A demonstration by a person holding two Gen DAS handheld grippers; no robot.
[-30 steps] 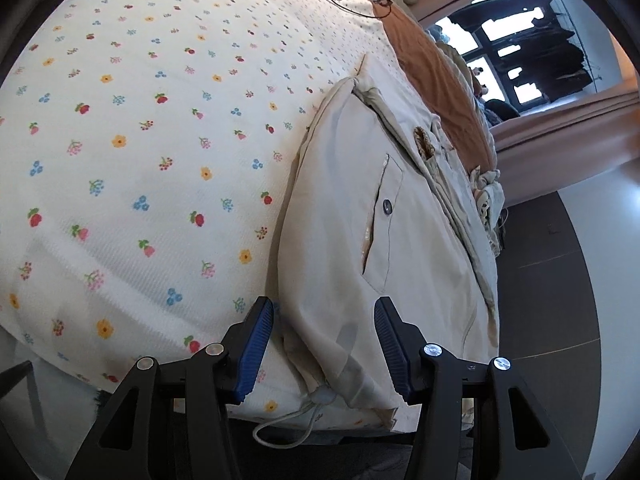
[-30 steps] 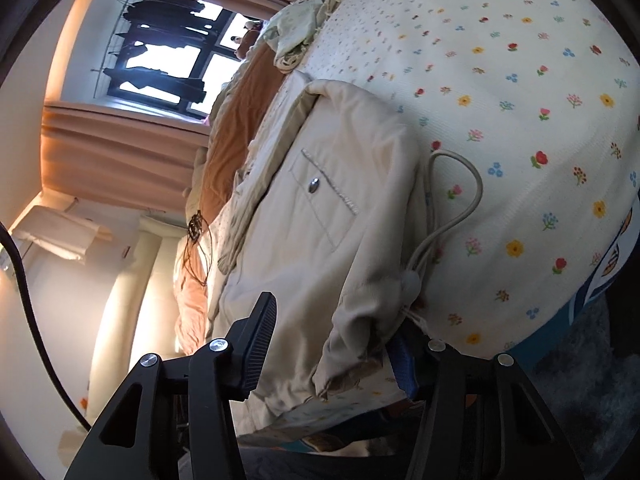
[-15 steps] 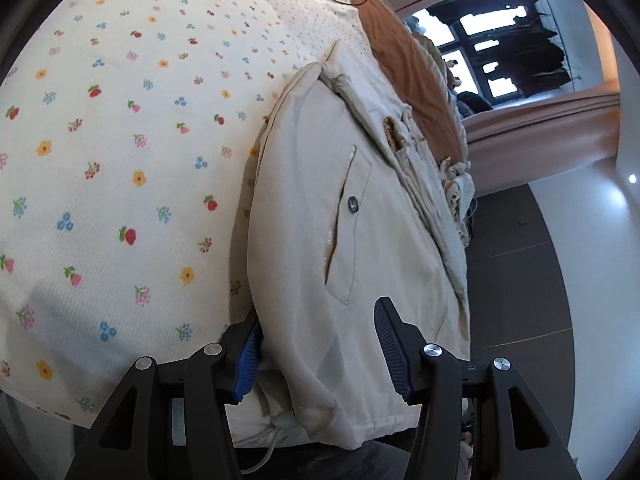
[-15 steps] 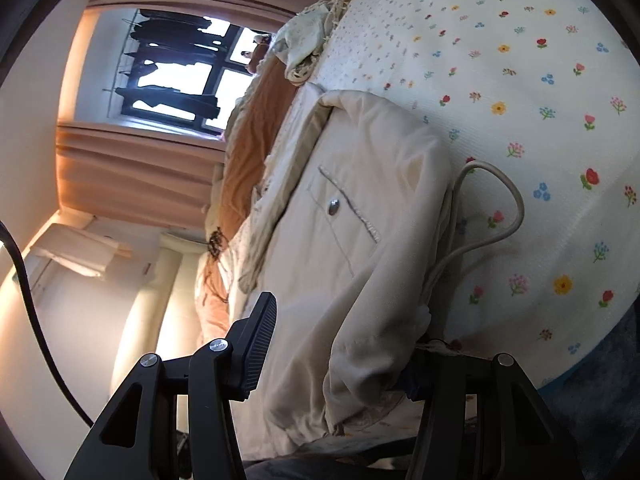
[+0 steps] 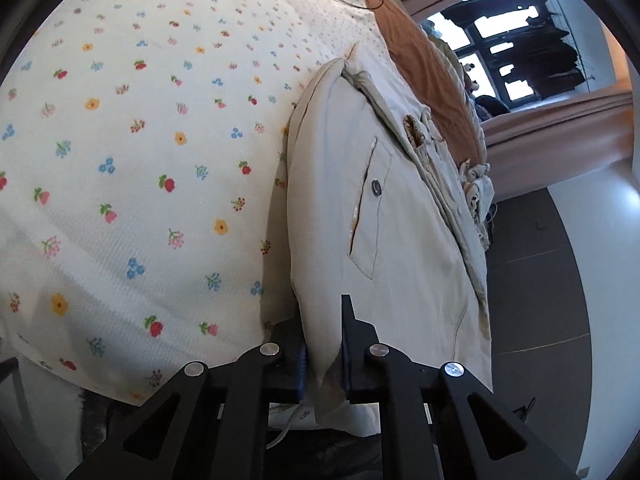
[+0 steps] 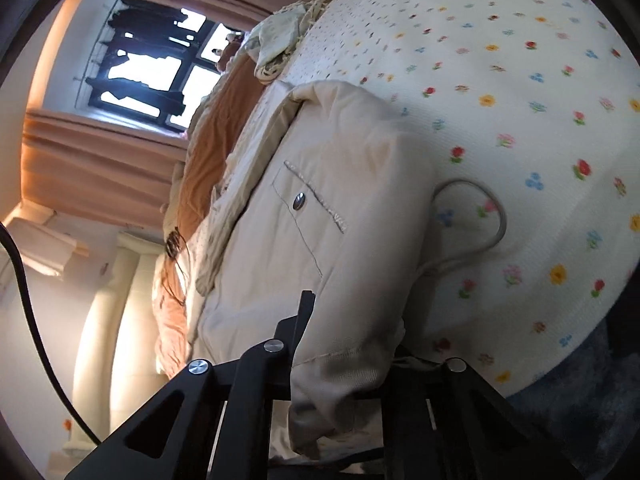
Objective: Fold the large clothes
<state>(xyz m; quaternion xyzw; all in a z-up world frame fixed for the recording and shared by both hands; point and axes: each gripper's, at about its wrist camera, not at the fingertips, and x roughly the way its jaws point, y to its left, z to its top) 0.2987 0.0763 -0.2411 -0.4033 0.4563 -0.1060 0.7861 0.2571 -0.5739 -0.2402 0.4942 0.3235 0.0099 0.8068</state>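
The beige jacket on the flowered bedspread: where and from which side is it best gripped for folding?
Grip the beige jacket at its hem corners, coming in from the foot edge of the bed. The hem overhangs there, so jaws can slide around it. Both the left gripper and right gripper have just closed on it.

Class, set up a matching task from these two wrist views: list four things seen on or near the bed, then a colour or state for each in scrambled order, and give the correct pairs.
Things:
1. beige jacket
2. bedspread
3. drawstring cord
4. blanket

Descriptions:
A. white with small flowers
B. rust orange
C. lying in a loop on the bed
D. clamped at its near edge by both claws

Pairs: 1-D, 2-A, 3-C, 4-B
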